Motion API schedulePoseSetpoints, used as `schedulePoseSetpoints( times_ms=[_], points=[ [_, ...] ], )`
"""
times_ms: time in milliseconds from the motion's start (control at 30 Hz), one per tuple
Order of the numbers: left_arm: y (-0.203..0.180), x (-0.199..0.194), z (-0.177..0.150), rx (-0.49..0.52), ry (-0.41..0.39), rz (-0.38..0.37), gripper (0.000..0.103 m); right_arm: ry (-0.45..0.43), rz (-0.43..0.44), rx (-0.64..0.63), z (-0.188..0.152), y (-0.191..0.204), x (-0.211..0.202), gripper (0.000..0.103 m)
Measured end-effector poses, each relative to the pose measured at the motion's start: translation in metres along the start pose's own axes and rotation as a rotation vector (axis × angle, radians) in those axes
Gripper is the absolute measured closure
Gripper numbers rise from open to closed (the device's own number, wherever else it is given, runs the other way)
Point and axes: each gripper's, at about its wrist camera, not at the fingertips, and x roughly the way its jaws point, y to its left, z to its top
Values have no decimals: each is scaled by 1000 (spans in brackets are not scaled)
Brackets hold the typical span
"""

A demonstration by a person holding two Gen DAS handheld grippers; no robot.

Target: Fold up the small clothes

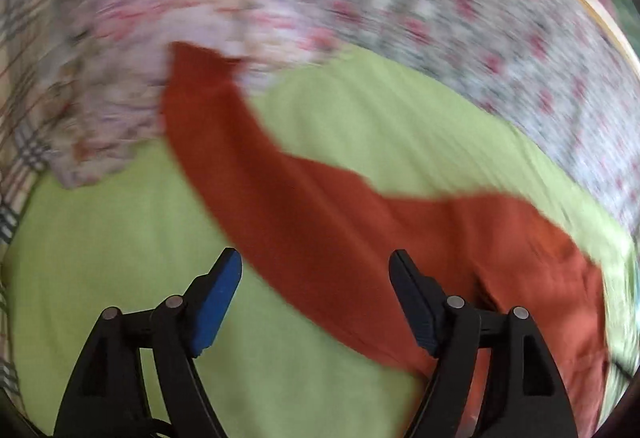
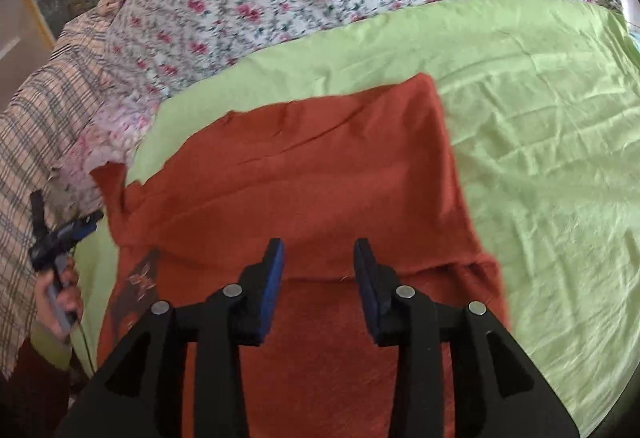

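Rust-red cotton garment [image 2: 304, 173] lay folded once on the lime-green sheet [image 2: 540, 157], towards its left edge. Left gripper [image 1: 316, 302] gaped wide and right gripper [image 2: 319, 290] stood part-open above it, neither holding cloth; further folds seemingly remained.

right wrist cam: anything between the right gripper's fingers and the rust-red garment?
Nothing. In the right wrist view the right gripper is open above the rust-red garment, and only the garment's own folded cloth shows in the gap.
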Motion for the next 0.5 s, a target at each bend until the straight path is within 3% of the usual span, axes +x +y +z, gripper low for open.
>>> schedulePoseSetpoints(
  times_ms=[167, 300, 367, 433, 467, 500],
  points=[
    [77, 54, 47, -190, 46, 41, 24, 71, 34, 3, -16, 18, 14, 65],
    [112, 98, 74, -275, 87, 62, 23, 104, 48, 5, -22, 29, 25, 65],
    [113, 106, 85, -270, 48, 83, 25, 115, 54, 13, -23, 30, 29, 65],
    [107, 112, 96, -237, 32, 66, 55, 126, 54, 12, -24, 33, 33, 65],
    [104, 114, 98, -227, 42, 50, 97, 129, 59, 14, -24, 34, 34, 65],
    [101, 115, 101, -221, 47, 42, 98, 133, 69, 19, -24, 35, 36, 65]
  ],
)
